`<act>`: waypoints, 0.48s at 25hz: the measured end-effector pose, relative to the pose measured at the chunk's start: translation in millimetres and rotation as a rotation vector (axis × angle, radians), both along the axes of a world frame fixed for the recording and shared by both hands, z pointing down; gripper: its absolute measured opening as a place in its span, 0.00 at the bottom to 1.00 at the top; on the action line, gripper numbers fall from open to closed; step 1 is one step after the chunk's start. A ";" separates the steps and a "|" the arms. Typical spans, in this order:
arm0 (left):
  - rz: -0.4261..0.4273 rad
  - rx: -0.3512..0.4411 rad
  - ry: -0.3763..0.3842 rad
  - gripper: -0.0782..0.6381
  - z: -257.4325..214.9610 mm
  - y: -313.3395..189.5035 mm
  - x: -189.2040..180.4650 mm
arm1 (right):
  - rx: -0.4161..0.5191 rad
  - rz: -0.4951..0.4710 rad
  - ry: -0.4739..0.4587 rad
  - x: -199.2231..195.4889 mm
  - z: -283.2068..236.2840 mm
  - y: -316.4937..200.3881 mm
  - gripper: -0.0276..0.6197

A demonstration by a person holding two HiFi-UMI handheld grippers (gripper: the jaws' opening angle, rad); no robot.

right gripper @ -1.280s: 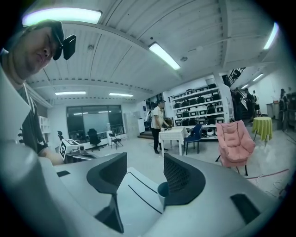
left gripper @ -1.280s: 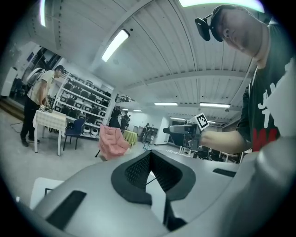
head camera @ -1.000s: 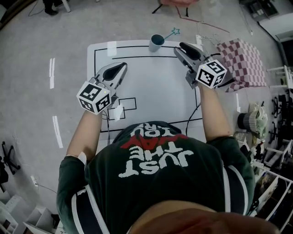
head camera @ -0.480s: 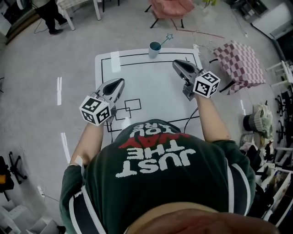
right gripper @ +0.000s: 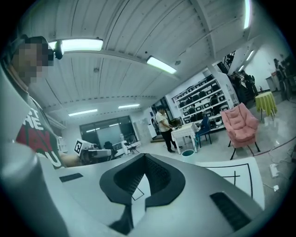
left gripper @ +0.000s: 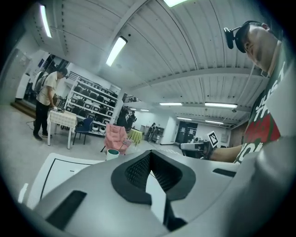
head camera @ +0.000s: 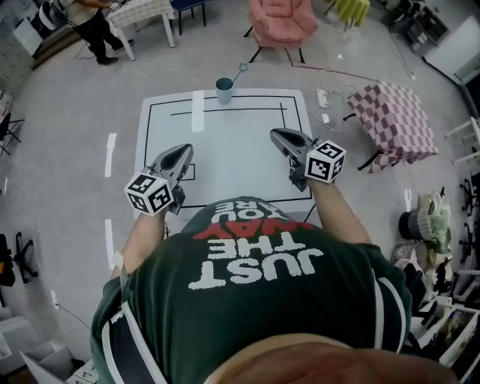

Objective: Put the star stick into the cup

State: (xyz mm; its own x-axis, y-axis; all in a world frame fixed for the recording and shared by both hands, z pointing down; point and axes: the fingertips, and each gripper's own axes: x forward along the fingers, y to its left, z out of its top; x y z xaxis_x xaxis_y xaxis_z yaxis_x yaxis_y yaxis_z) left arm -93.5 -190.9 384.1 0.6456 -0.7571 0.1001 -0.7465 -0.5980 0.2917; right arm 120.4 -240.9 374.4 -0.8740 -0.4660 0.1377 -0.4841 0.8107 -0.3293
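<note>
A teal cup point(head camera: 224, 90) stands at the far edge of the white table point(head camera: 225, 142), with the star stick point(head camera: 240, 71) leaning out of it to the right. My left gripper point(head camera: 178, 155) hovers over the table's near left, shut and empty. The right gripper point(head camera: 280, 136) hovers over the near right, also shut with nothing in it. Both are well short of the cup. The left gripper view shows shut jaws point(left gripper: 150, 176) with the cup point(left gripper: 112, 153) far off. In the right gripper view the jaws point(right gripper: 141, 178) are shut, and the cup point(right gripper: 188, 152) is small in the distance.
Black lines mark rectangles on the table. Beyond its far edge stands a pink armchair point(head camera: 281, 22). A checked stool point(head camera: 394, 112) and loose cables point(head camera: 330, 75) lie to the right. A person point(head camera: 90, 22) stands by a small table at the back left.
Both grippers have drawn back from the cup toward the table's near edge. The star stick stays in the cup.
</note>
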 end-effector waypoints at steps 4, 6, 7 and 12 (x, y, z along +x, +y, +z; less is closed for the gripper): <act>-0.032 -0.028 -0.012 0.12 -0.9 21.5 50.3 | 0.019 -0.034 0.042 51.3 9.2 24.0 0.09; -0.046 -0.037 -0.021 0.12 -2.7 32.4 69.8 | 0.026 -0.063 0.036 66.5 10.0 34.3 0.09; -0.052 -0.041 -0.029 0.12 -3.6 38.4 76.8 | 0.031 -0.078 0.031 70.9 10.2 40.2 0.09; -0.063 -0.055 -0.059 0.12 -3.7 65.5 94.5 | 0.059 -0.134 0.037 74.5 14.8 69.2 0.09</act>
State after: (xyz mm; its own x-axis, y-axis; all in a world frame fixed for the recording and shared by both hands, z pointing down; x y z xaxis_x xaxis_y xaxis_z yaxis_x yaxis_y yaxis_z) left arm 0.9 -125.4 380.4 0.5883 -0.7885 0.1793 -0.7992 -0.5333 0.2771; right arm 194.9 -171.6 389.3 -0.9236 -0.3541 0.1467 -0.3815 0.8860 -0.2634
